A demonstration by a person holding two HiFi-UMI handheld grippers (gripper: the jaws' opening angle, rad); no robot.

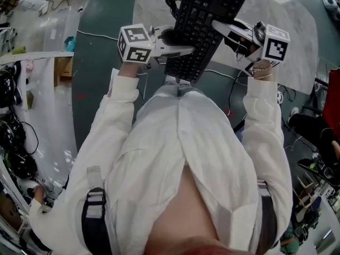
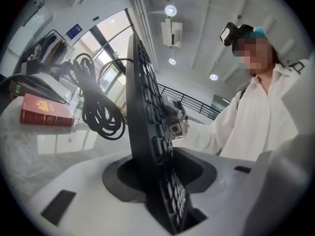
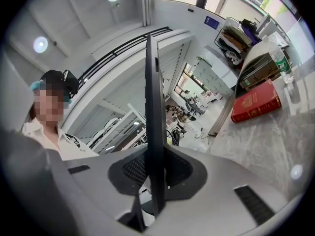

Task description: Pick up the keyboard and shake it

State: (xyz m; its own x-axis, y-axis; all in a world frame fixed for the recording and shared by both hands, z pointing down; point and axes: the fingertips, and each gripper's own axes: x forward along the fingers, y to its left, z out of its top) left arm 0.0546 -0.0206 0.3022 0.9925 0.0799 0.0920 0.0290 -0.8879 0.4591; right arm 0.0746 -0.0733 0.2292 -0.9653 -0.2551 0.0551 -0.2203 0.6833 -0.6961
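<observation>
Over table (image 1: 297, 41): left gripper (image 1: 183, 51), right gripper (image 1: 219, 25) both clamp keyboard (image 1: 204, 4).

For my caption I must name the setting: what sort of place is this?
Probably a laboratory or workshop in a large hall: coiled black cables and a red book on a marble-patterned table, storage racks, a railed upper gallery.

Keyboard (image 1: 204, 15): far end cut off at head view's top edge. In left gripper view its btm end is hidden in the jaw gap, & cable (image 2: 101, 114) sits partly behind it. Book (image 3: 256, 102) title too small to read; rack (image 3: 236, 38) contents unclear.
</observation>
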